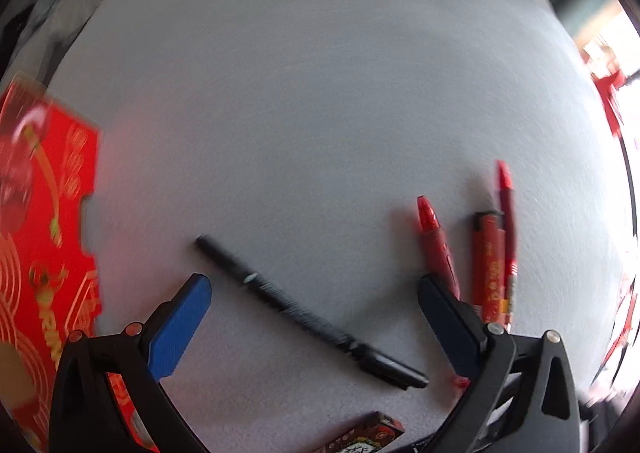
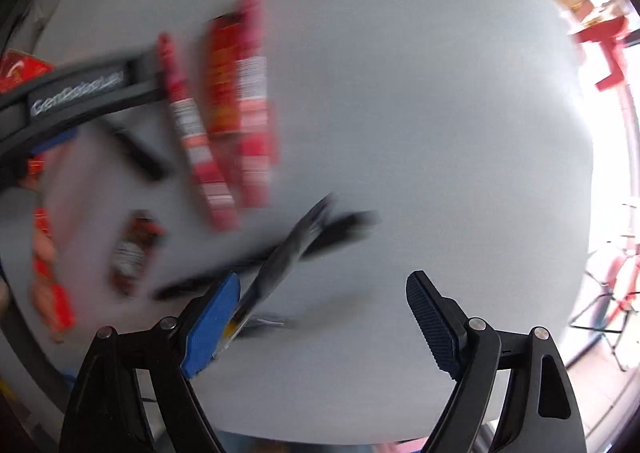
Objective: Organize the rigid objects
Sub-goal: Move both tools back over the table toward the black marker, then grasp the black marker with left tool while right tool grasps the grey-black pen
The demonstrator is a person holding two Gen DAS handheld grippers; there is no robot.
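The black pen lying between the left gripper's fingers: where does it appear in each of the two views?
Left wrist: the black pen lies diagonally at lower centre, between the open fingers.
Right wrist: probably the blurred dark bar at centre left, just below the left gripper's arm.
Shared landmark: the row of red pens.

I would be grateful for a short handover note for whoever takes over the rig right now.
Left gripper: open, empty, low over the table, straddling the black pen.
Right gripper: open, empty; a blurred dark pen-like item lies by its left finger.
Things: red marker, red tube and red pen lie side by side right of the black pen. Red box at the left edge.
Done: the three red items look grouped.
Left: black pen not yet gripped; the right view is too blurred to judge the rest.
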